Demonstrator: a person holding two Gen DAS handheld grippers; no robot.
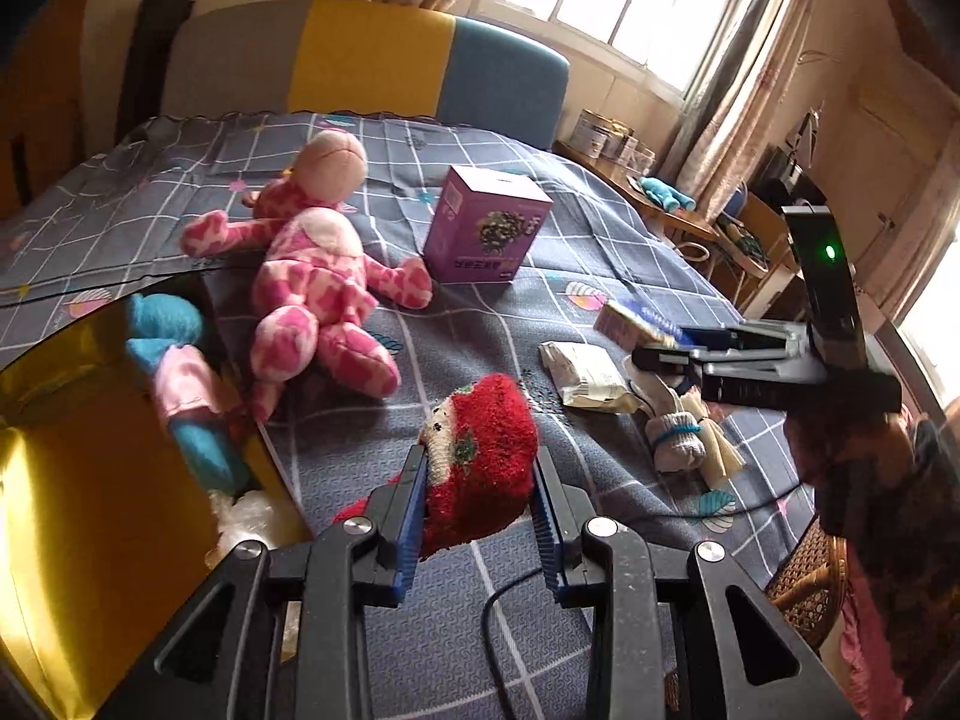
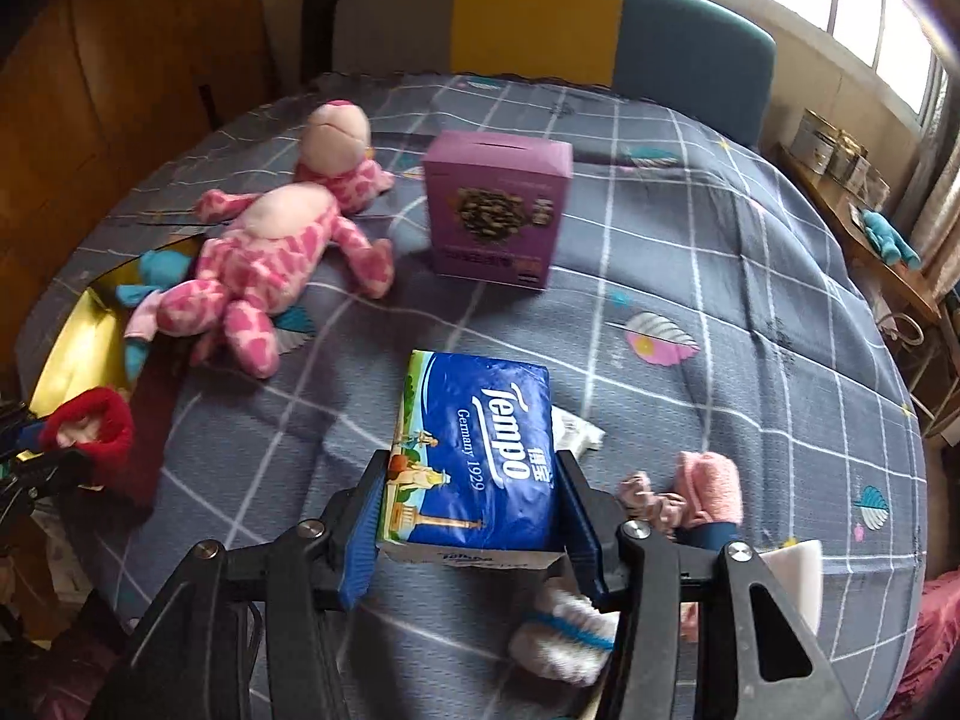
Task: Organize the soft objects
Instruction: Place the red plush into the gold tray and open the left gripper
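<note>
My left gripper [image 1: 480, 456] is shut on a fuzzy red sock [image 1: 486, 462] with a cream patterned patch, held above the bedspread beside an open gold box [image 1: 72, 540]. A blue and pink soft toy [image 1: 180, 372] lies inside that box. My right gripper [image 2: 473, 462] is shut on a blue Tempo tissue pack [image 2: 480, 450], lifted over the bed; the left wrist view shows the right gripper [image 1: 690, 354] at the right. A pink spotted plush animal [image 1: 318, 276] lies on its back near the box. In the right wrist view the red sock [image 2: 90, 420] appears at far left.
A purple carton [image 1: 486, 228] stands upright mid-bed. A white packet [image 1: 588, 375], a tied bundle of white socks [image 1: 678, 444] and a rolled pink cloth [image 2: 711, 486] lie near the bed's right side. A headboard [image 1: 372, 54] is behind; a side table [image 1: 678, 210] stands at the right.
</note>
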